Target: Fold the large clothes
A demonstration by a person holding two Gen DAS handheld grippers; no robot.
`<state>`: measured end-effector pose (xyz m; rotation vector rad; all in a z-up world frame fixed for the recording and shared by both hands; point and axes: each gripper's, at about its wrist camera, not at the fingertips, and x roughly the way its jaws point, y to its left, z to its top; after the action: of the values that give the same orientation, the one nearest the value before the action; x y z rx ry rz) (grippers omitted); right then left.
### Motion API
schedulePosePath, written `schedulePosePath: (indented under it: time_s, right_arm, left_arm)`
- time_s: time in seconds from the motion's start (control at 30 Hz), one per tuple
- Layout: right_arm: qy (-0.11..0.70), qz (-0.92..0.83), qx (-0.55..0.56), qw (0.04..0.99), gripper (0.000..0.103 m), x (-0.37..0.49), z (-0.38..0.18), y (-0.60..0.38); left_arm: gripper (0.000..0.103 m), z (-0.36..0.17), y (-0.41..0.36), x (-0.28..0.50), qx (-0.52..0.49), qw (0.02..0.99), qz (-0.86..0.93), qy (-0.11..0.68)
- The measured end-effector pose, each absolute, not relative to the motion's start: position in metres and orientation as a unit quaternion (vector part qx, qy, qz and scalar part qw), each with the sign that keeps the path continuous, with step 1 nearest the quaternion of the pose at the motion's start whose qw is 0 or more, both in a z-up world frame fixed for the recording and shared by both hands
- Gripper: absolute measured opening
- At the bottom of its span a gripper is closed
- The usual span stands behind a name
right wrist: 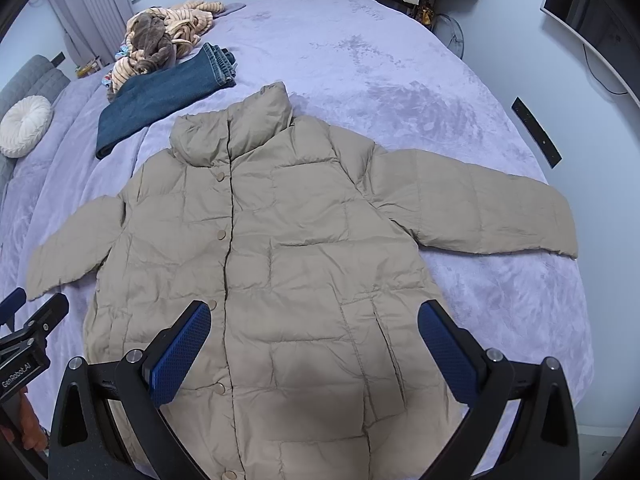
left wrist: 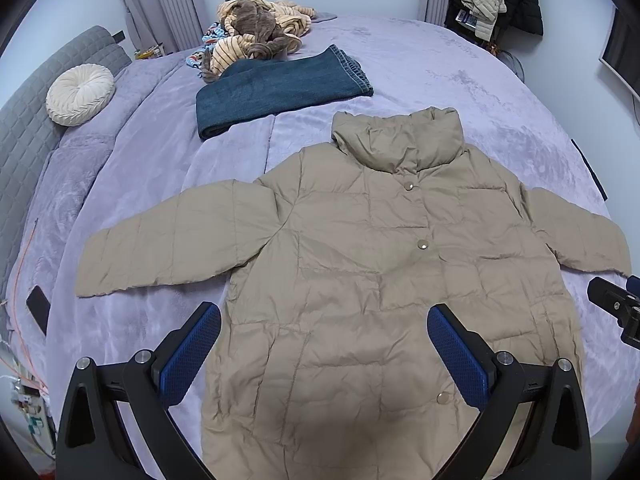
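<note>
The beige puffer jacket point(left wrist: 360, 264) lies flat, front up and snapped closed, sleeves spread wide on the lilac bed point(left wrist: 440, 72). Left tongs point(left wrist: 324, 356) hang wide apart over its hem, holding nothing; right tongs point(right wrist: 314, 352) likewise spread and empty. Folded jeans point(left wrist: 276, 88) sit beyond the collar.

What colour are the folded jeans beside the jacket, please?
Dark blue denim; the folded jeans show best in the left wrist view.

Beige puffer jacket point(right wrist: 280, 240) lies flat on the lavender bed point(right wrist: 400, 80), sleeves spread; right gripper point(right wrist: 314, 344) hovers above, jaws apart
</note>
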<state>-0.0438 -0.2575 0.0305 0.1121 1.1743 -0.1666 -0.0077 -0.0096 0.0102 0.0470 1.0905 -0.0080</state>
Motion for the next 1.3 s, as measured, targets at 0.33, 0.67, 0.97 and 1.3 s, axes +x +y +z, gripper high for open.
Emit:
schedulePosePath:
  time_s: [0.33,0.67,0.97,1.3]
  right_arm:
    - [0.552,-0.078,0.052,0.828,0.103,-0.0444,0.0306,-0.2581]
    - [0.552,-0.079,0.053,0.828,0.103,-0.0444,0.0307,-0.2581]
    - [0.552,-0.079,0.052,0.828,0.103,-0.0447,0.0306,-0.2578]
    - [0.552,-0.079,0.052,0.828,0.103,-0.0447,0.0304,-0.2571]
  left_arm:
    - [0.103,0.0102,-0.0107,-0.0085,0.024,0.855,-0.003,0.518]
    - [0.103,0.0101,-0.0104,-0.0079,0.024,0.855,-0.003,0.519]
    - [0.103,0.0106,-0.0104,-0.0084,0.024,0.854,-0.003,0.519]
    - [0.103,0.0095,-0.0058,-0.0119,0.023,0.855,-0.001,0.518]
